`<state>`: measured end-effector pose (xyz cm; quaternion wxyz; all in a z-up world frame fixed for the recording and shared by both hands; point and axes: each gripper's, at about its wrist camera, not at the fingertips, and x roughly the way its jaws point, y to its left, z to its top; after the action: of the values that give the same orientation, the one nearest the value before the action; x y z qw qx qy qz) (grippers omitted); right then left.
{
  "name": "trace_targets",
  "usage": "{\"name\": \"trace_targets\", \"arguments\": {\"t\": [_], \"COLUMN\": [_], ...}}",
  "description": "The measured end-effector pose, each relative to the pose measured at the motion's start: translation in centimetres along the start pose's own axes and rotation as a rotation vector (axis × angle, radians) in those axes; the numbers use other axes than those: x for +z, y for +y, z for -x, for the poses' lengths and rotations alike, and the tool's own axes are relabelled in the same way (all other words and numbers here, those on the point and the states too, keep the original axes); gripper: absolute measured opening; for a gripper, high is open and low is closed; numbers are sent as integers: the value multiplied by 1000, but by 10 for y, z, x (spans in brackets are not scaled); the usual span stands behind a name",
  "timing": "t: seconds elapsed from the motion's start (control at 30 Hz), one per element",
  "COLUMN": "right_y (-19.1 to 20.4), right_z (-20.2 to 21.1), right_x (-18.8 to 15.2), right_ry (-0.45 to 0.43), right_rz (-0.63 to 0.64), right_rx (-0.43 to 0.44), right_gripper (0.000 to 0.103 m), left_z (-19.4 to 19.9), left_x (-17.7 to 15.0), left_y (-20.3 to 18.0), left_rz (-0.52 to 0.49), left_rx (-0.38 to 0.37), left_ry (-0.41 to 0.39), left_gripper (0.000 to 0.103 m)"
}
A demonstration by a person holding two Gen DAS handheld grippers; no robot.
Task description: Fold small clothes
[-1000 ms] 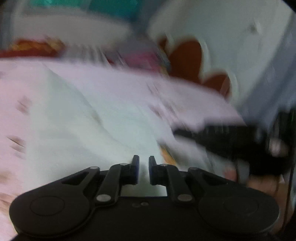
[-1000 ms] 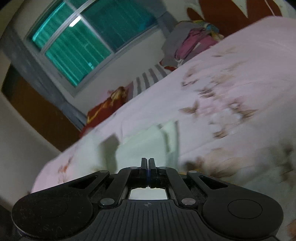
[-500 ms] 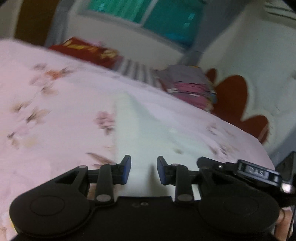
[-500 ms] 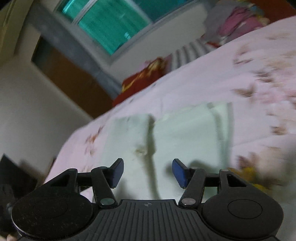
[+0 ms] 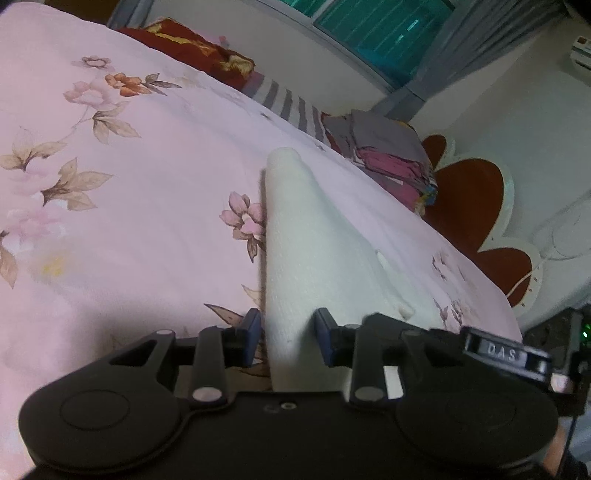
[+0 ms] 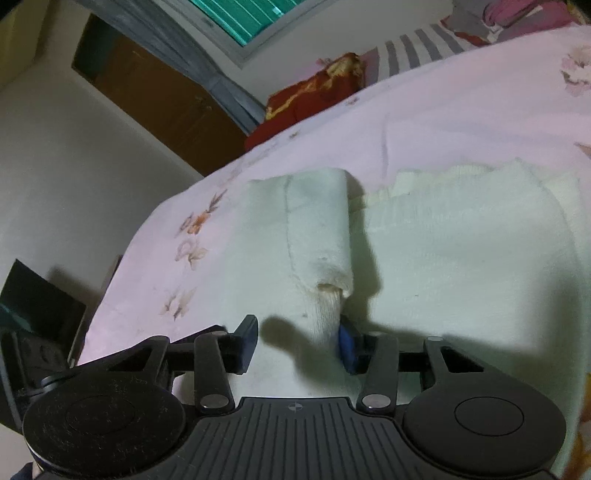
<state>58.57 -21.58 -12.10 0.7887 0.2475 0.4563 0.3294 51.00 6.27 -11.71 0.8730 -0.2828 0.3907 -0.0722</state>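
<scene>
- Lying on the pink floral bedsheet (image 5: 147, 206), the pale knit garment (image 6: 461, 266) sits just ahead of us.
- We see the left gripper (image 5: 287, 334) with fingers apart, straddling the garment's edge.
- We see the right gripper (image 6: 298, 341) with fingers apart above a raised fold.

A home bedroom: floral pink bedsheet (image 5: 147, 184), piled clothes (image 5: 388, 162), curtained window (image 5: 376, 26), wooden wardrobe (image 6: 155, 96).

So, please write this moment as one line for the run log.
left gripper: open, straddling garment edge | right gripper: open over garment | white garment: flat on floral bedsheet
</scene>
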Motion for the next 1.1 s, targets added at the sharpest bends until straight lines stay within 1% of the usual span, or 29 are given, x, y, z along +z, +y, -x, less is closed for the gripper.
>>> {"name": "trace_targets", "arguments": {"t": [0.03,0.07,0.1,0.13,0.17,0.2,0.27,0.37,0.43,0.47,0.53,0.57,0.6,0.63,0.7,0.73,0.8,0.93,0.97,1.0,1.07,1.1], "right_y": [-1,-2,-1,0,1,3,11,21,30,33,35,31,19,6,-23,-28,-31,-31,-32,-31,-22,-15], "right_z": [-3,-4,-5,-6,-6,-9,-8,10,41,61,102,115,120,119,109,105,109,115,115,115,117,124], "right_x": [1,3,3,3,3,2,-2,-8,-13,-17,-30,-39,-46,-51,-58,-60,-63,-64,-64,-64,-62,-60], "right_ry": [4,5,6,11,27,52,29,-63,-145,-182,-240,-249,-236,-218,-187,-189,-204,-209,-206,-202,-184,-188], "right_rz": [-17,-24,-21,-14,-6,7,46,58,59,51,52,41,9,-23,-102,-123,-134,-137,-137,-135,-92,-59], "right_rx": [12,18,19,18,17,9,-21,-73,-104,-118,-186,-216,-240,-269,-267,-263,-247,-242,-242,-240,-244,-271], "right_gripper": [46,46,46,30,15,11,10,8,8,8,8,8,8,8,8,8,8,8,8,9,9,19], "left_z": [3,7,9,7,3,-3,-11,-4,-2,-3,-11,-21,-32,-41,-46,-45,-42,-44,-42,-38,-30,-29], "left_x": [3,7,11,14,17,19,19,14,11,6,-6,-14,-21,-28,-37,-36,-35,-30,-28,-25,-17,-11], "left_y": [0,0,4,5,5,3,-2,-23,-45,-58,-80,-89,-95,-99,-104,-106,-105,-100,-100,-100,-94,-90], "left_rz": [-25,-51,-58,-58,-73,-102,-144,-217,-258,-294,-363,-391,-416,-438,-471,-482,-471,-451,-446,-442,-428,-416], "left_rx": [9,18,18,7,0,-1,-46,-115,-186,-201,-202,-195,-171,-154,-149,-146,-155,-175,-187,-194,-191,-189], "left_ry": [-17,-51,-78,-78,-58,-43,-12,-17,1,15,53,93,132,154,157,156,163,177,172,150,84,57], "left_gripper": [32,28,28,28,28,27,25,25,25,25,25,25,25,25,25,25,25,25,27,28,30,30]}}
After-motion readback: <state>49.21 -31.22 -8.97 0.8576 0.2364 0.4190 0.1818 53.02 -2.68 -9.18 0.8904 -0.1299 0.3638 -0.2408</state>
